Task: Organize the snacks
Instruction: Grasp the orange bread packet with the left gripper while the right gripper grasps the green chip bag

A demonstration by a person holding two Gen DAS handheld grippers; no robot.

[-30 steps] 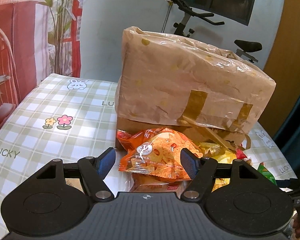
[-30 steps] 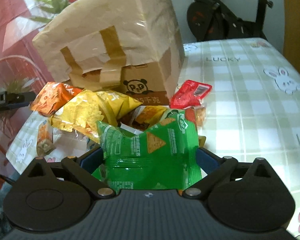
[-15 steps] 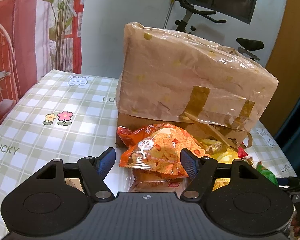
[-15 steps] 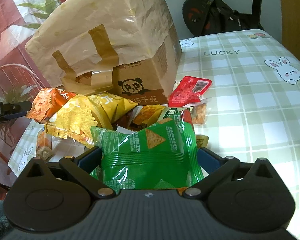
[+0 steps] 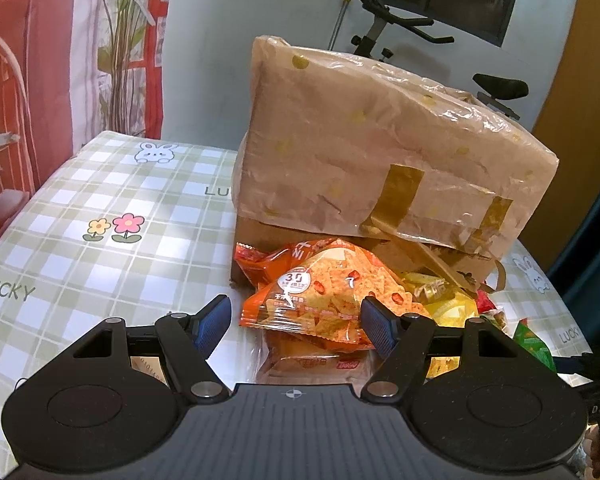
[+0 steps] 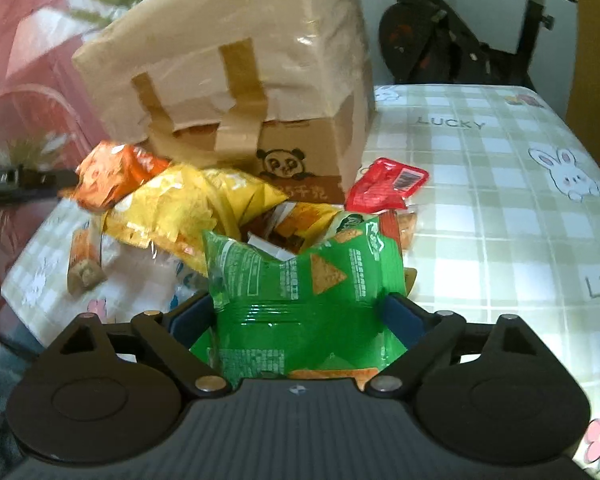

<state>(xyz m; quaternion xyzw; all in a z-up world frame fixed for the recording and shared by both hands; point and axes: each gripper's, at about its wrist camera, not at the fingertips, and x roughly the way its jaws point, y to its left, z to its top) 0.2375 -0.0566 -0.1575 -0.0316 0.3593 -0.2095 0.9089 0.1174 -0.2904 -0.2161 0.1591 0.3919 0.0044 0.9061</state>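
Two tools are in my hands, and only one has anything in it. My right gripper [image 6: 298,316] is clamped on a green chip bag [image 6: 300,292], its blue pads pressing in from both sides so the foil buckles at the waist. That bag stands roughly upright between the fingers, its long axis running up and away from me, the torn-looking top edge pointing toward the cardboard box [image 6: 300,148].

My left gripper [image 5: 296,320] is spread wide and grips nothing. An orange chip bag [image 5: 324,296] lies just past the fingertips, its long side running left to right across the gap (the right pad sits just beside its corner; I cannot tell if they touch). It rests on another packet [image 5: 312,360], at the left end of the pile.

Everything sits on a table under a green checked cloth [image 5: 100,200] printed with rabbits, flowers and the word LUCKY. The box, covered by a taped brown paper wrap [image 5: 380,152], stands at the middle, and the pile leans against its front: a yellow bag [image 6: 180,208] between the orange and the green one, and a small red packet [image 6: 388,184] off to the right on the cloth. Behind the table are an exercise bike [image 5: 400,20], a tall plant [image 5: 120,40] and a red-and-white curtain [image 5: 40,60].
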